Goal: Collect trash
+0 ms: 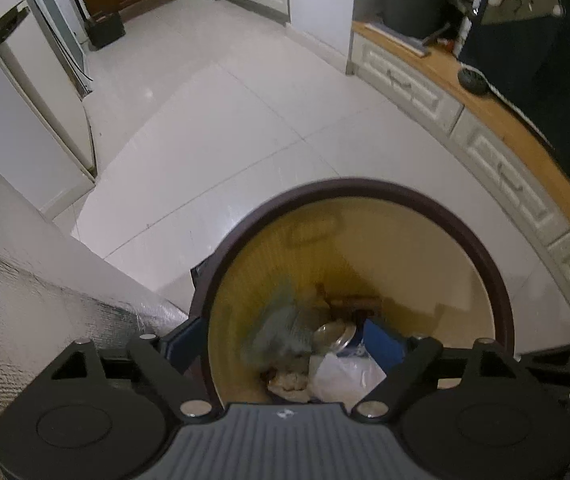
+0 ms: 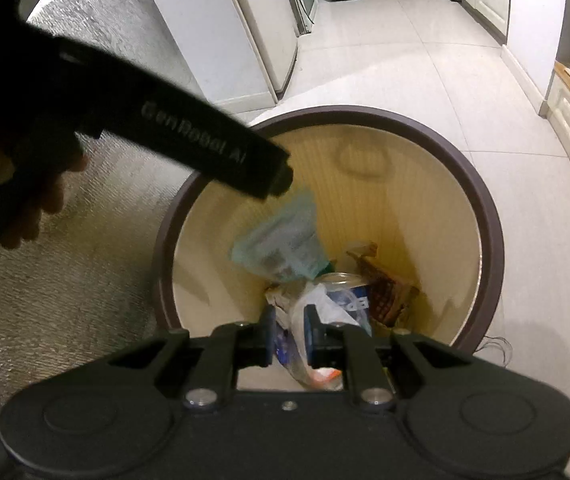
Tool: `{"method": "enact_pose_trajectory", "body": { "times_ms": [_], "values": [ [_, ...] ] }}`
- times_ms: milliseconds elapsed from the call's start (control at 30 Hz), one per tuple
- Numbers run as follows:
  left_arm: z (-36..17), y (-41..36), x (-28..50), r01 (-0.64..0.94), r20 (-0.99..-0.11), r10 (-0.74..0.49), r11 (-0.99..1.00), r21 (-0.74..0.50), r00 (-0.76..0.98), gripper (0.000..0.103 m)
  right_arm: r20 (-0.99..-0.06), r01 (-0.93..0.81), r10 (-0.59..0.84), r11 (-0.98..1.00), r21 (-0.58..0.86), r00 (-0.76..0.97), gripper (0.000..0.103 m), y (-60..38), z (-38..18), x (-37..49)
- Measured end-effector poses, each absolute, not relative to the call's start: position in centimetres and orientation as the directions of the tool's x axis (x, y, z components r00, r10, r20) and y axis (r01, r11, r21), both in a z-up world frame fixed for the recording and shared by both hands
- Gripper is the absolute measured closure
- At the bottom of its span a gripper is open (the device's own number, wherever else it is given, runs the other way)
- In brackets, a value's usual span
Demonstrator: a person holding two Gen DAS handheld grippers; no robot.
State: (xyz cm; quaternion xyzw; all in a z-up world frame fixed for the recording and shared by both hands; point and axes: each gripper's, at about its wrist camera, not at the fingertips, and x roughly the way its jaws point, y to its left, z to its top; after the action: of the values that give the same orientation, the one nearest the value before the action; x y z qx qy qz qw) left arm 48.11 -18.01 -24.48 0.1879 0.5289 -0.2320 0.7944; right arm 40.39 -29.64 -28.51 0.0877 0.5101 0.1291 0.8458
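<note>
Both wrist views steeply down, close above shared bin (image 1: 365,192), floor beyond

The bin (image 2: 489,216) stands on the floor (image 1: 213,128), just beside a foil-covered surface (image 2: 85,300) on its left. In the bin lie a can (image 2: 345,286), a plastic bag (image 2: 321,312) before it, and a pouch (image 2: 285,240), blurred, to the can's left. The counter (image 1: 497,120) runs along the right, drawers (image 1: 413,88) under its edge. A fridge (image 1: 25,120) stands at the far left.
</note>
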Motion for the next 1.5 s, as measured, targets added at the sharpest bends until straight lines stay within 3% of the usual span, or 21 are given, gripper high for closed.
{"method": "enact_pose_trajectory", "body": {
  "times_ms": [367, 500, 567, 733, 900, 1500],
  "values": [
    [-25.2, -17.6, 47.4, 0.539, -0.944, -0.153, 0.842, 0.03, 0.291, 0.005, -0.858, -0.139, 0.252, 0.967, 0.212, 0.448, 0.075, -31.0, -26.8, 39.0],
    [-25.0, -17.5, 46.6, 0.518, -0.945, -0.171, 0.855, -0.001, 0.28, 0.0, -0.854, -0.139, 0.237, 0.971, 0.195, 0.463, 0.054, -31.3, -26.1, 38.3],
    [-24.8, -17.4, 46.2, 0.504, -0.943, -0.179, 0.863, -0.014, 0.281, 0.0, -0.851, -0.135, 0.235, 0.972, 0.194, 0.469, 0.048, -31.6, -25.6, 38.1],
    [-23.7, -17.2, 44.9, 0.484, -0.937, -0.198, 0.874, -0.036, 0.288, 0.0, -0.84, -0.136, 0.234, 0.972, 0.192, 0.49, 0.019, -31.9, -24.6, 37.3],
    [-22.7, -17.0, 43.6, 0.458, -0.93, -0.183, 0.889, -0.018, 0.319, 0.0, -0.827, -0.144, 0.22, 0.975, 0.169, 0.518, 0.004, -32.1, -23.3, 36.1],
    [-15.9, -14.7, 36.5, 0.401, -0.861, -0.263, 0.913, -0.076, 0.435, 0.0, -0.751, -0.126, 0.196, 0.981, 0.151, 0.63, 0.0, -33.6, -18.3, 30.5]
  ]
}}
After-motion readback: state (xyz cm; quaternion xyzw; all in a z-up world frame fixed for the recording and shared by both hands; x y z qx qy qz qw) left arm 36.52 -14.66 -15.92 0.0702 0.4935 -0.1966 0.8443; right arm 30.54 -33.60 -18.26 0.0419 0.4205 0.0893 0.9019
